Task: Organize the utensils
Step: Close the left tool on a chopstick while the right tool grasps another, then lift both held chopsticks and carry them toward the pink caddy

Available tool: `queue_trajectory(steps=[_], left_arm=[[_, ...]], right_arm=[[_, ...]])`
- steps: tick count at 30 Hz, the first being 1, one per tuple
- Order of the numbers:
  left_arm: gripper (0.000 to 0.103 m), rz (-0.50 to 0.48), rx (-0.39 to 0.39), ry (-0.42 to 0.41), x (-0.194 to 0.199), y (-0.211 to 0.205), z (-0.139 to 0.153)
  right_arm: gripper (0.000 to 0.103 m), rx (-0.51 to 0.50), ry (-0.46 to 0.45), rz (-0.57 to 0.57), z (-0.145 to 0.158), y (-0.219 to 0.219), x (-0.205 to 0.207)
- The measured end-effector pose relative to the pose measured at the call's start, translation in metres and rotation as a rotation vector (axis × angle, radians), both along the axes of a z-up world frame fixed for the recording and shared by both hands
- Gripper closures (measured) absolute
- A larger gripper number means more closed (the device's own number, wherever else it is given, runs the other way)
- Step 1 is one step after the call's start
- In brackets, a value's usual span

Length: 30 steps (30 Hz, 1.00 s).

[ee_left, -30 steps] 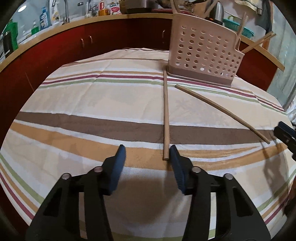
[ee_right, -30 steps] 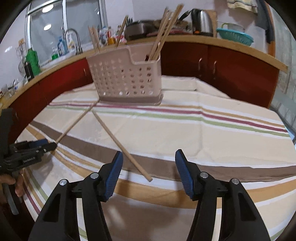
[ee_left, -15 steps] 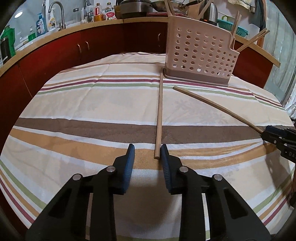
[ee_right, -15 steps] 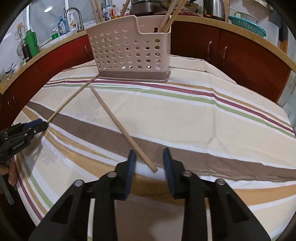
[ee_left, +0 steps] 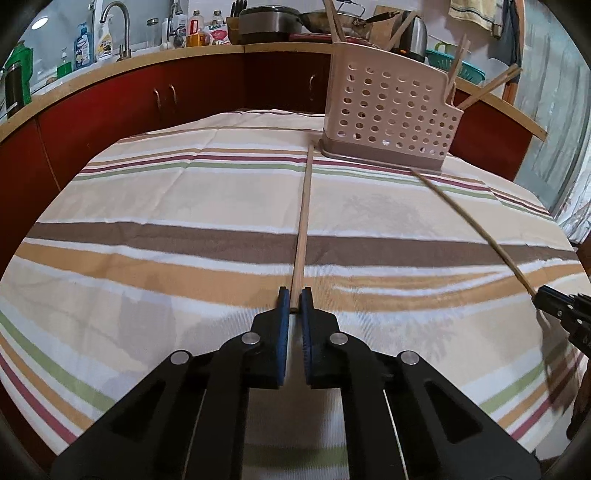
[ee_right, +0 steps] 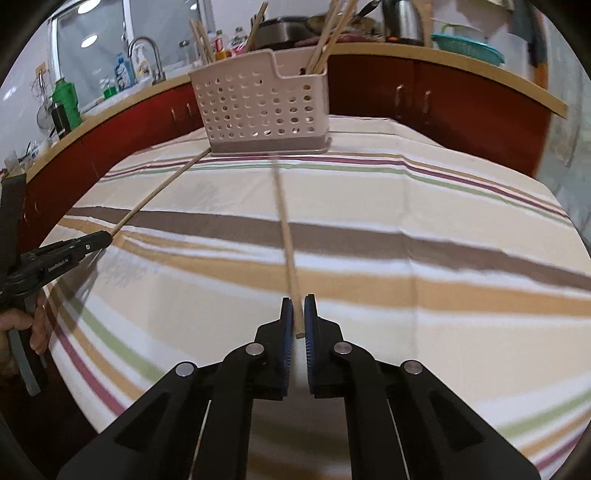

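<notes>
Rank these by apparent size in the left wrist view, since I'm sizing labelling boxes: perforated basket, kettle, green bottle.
1. perforated basket, clearly largest.
2-3. kettle and green bottle look alike; both stand far back and are partly hidden, so I won't rank them.

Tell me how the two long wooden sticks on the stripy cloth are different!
The left claw pinches one stick; the right claw pinches the other stick. The left claw's stick looks sharp, the right's blurry. Both are thin, pale wood, pointing toward the holey basket.
</notes>
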<state>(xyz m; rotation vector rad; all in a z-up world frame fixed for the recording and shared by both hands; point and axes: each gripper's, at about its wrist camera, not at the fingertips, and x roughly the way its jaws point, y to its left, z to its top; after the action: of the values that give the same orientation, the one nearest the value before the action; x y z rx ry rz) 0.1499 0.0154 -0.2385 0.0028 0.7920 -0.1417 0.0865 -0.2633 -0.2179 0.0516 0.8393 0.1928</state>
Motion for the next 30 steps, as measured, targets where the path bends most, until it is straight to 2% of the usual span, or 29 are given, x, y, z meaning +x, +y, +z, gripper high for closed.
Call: queue_trajectory(steps=[6,8,9,10,11,12,15,17,18,19,21,30], left_arm=[[0.096,-0.03,0.004,-0.021,-0.017,0.003,-0.001],[0.086,-0.007,-0.033,-0.022,-0.017,0.008,-0.001],[0.082,-0.002,-0.051,-0.021,-0.017,0.01,-0.001],[0.071,0.005,-0.065,-0.022,-0.017,0.01,-0.001],[0.065,0.01,-0.062,-0.025,-0.017,0.009,-0.001],[0.065,0.009,-0.056,-0.027,-0.017,0.007,-0.001],[0.066,-0.008,-0.018,-0.042,-0.019,0.0,-0.002],[0.08,-0.022,-0.012,-0.051,-0.021,-0.001,-0.003],[0.081,-0.023,-0.002,-0.059,-0.021,-0.001,-0.004],[0.085,-0.023,0.002,-0.065,-0.022,0.0,-0.004],[0.097,-0.023,-0.001,-0.07,-0.022,0.002,-0.004],[0.096,-0.03,0.01,-0.087,-0.025,0.002,-0.002]], right_arm=[[0.095,0.032,-0.091,-0.013,-0.009,0.0,-0.025],[0.082,0.044,-0.109,-0.003,-0.009,0.001,-0.025],[0.079,0.034,-0.121,0.007,-0.009,0.004,-0.026],[0.077,0.01,-0.134,0.016,-0.01,0.008,-0.028],[0.077,-0.004,-0.138,0.021,-0.009,0.01,-0.029],[0.077,-0.006,-0.141,0.024,-0.009,0.011,-0.029],[0.078,0.012,-0.153,0.014,-0.01,0.007,-0.033],[0.082,0.013,-0.17,0.003,-0.011,0.006,-0.036],[0.084,0.023,-0.173,-0.005,-0.012,0.005,-0.037],[0.092,0.033,-0.172,-0.011,-0.013,0.004,-0.037],[0.096,0.06,-0.16,-0.015,-0.013,0.0,-0.036],[0.096,0.06,-0.152,-0.016,-0.011,0.001,-0.041]])
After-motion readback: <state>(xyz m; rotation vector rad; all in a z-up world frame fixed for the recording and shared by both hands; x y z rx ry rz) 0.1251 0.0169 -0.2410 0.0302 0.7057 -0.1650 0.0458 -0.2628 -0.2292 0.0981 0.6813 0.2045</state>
